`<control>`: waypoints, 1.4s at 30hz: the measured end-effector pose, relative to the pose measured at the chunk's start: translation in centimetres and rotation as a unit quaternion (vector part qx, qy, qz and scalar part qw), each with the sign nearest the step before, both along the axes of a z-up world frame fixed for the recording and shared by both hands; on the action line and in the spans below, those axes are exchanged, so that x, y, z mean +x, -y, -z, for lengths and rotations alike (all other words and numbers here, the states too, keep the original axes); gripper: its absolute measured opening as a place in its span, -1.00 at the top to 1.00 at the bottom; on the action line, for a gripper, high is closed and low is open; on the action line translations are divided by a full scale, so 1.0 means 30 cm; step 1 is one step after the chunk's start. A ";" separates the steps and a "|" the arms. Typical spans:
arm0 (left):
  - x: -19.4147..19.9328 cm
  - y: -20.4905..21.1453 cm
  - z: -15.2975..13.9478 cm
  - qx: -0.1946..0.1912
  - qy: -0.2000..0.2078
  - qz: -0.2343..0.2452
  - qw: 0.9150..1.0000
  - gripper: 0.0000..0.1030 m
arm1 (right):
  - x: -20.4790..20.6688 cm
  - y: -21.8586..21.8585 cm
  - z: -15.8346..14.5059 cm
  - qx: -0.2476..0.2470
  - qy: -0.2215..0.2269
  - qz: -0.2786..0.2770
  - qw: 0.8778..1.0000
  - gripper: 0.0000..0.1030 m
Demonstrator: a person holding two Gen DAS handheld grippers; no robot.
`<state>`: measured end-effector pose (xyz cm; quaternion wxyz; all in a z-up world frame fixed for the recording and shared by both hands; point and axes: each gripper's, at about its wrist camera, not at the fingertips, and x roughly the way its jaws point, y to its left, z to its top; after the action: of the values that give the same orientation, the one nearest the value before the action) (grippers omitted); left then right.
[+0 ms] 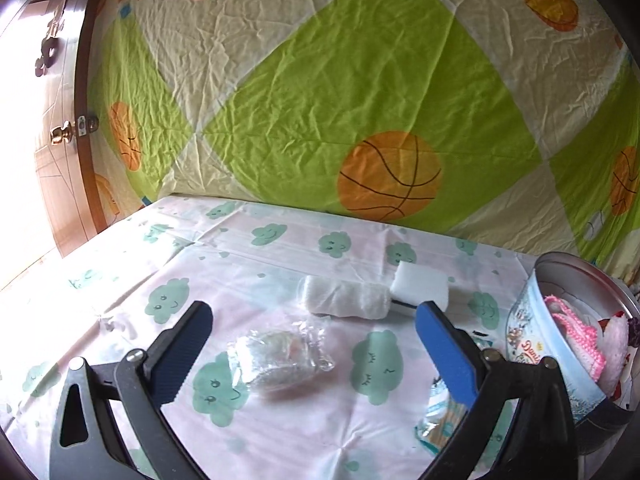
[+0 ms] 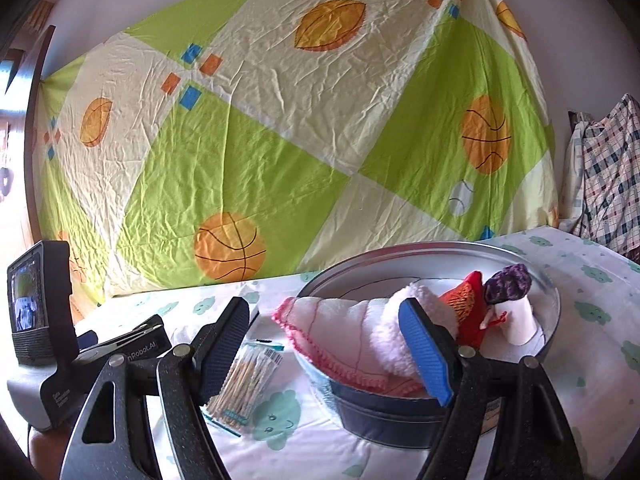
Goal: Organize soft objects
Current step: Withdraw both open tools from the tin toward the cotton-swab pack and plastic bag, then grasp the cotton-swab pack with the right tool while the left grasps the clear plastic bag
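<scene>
Your left hand-held gripper [image 1: 312,344] was spread wide over a clear packet [image 1: 280,356], grasping nothing. Your right hand-held gripper [image 2: 328,344] was released too, before the tin [image 2: 400,412] of soft things.

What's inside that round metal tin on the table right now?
The round metal tin holds a white cloth with pink crocheted edging, a fluffy white plush piece, something red, a dark purple yarn ball and a white cylinder. Anything beneath them is covered.

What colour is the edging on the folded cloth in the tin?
Pink crocheted edging on a white cloth; it shows best in the right wrist view.
</scene>
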<state>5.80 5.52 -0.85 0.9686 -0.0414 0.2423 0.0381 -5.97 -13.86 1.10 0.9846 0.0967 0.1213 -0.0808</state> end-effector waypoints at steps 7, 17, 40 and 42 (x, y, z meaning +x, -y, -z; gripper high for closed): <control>0.055 -0.140 0.016 -0.012 -0.023 -0.035 0.999 -0.99 | 0.058 -0.117 0.011 -0.012 -0.030 -0.034 0.999 -0.53; 0.116 -0.273 0.041 -0.016 -0.060 -0.075 0.995 -0.99 | 0.214 -0.253 0.060 -0.029 -0.129 -0.082 0.988 -0.53; 0.170 -0.274 0.074 -0.008 -0.113 -0.050 0.992 -0.99 | 0.440 -0.275 0.193 0.046 -0.289 -0.099 0.951 0.24; 0.171 -0.259 0.077 -0.012 -0.118 -0.035 0.992 -0.99 | 0.433 -0.281 0.190 0.043 -0.283 -0.116 0.951 0.29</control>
<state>10.93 13.28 -3.15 0.9309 -0.0569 0.3533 0.0739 7.04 -5.43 -4.59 0.9073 0.0973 0.4089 0.0152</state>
